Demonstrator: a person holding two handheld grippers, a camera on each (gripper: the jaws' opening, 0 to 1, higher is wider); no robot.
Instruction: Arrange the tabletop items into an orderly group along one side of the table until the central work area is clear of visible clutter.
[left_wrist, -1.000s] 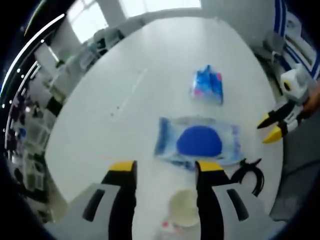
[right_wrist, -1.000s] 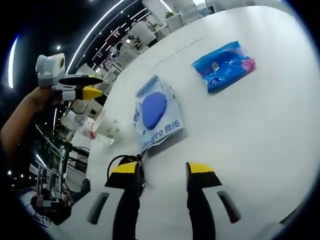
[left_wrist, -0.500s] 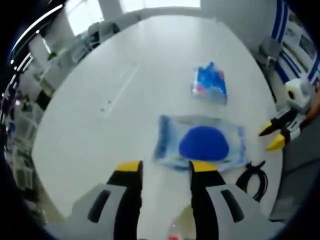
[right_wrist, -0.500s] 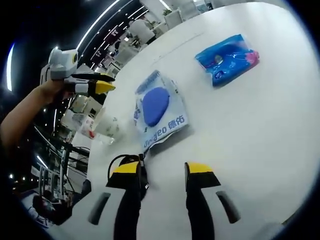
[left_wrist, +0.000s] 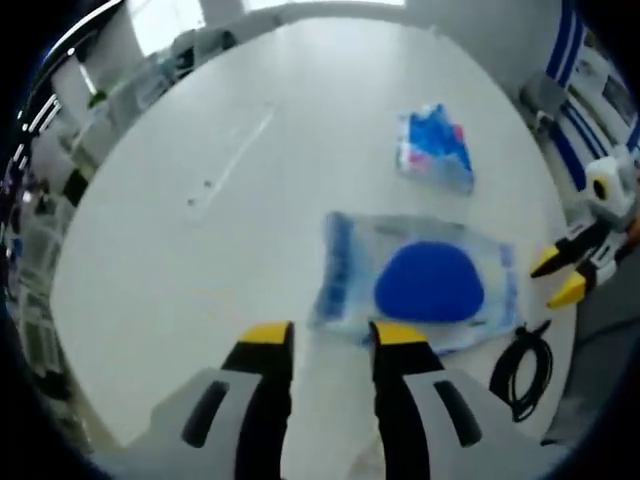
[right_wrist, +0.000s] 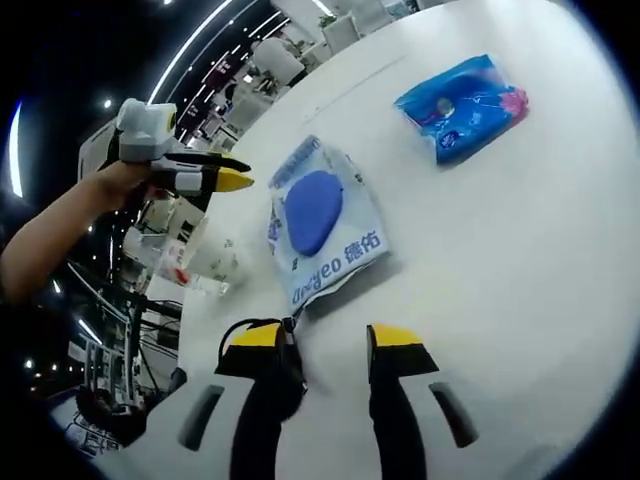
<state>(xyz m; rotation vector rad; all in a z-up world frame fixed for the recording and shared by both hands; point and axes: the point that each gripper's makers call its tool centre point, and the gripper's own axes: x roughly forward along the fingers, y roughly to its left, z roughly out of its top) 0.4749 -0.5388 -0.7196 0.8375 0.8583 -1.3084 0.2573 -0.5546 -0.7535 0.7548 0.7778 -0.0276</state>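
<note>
Wet-wipes pack (left_wrist: 425, 285) lies flat mid-desk (left_wrist: 200, 260), just ahead of the left tool (left_wrist: 325, 335), jaws parted, empty. Blue tissue packet (left_wrist: 435, 150) farther off. Black cable (left_wrist: 525, 365) at pack's right. Right tool (right_wrist: 325, 340) released, empty, above the desk; clear cup (right_wrist: 205, 262) left of the pack.

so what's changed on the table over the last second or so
The left gripper has narrowed its jaws and moved forward over the table toward the wet wipes pack, passing the plastic cup. The right gripper stays open and empty. Nothing was grasped or released; the wipes pack, blue tissue packet, black cable and cup lie where they were.
</note>
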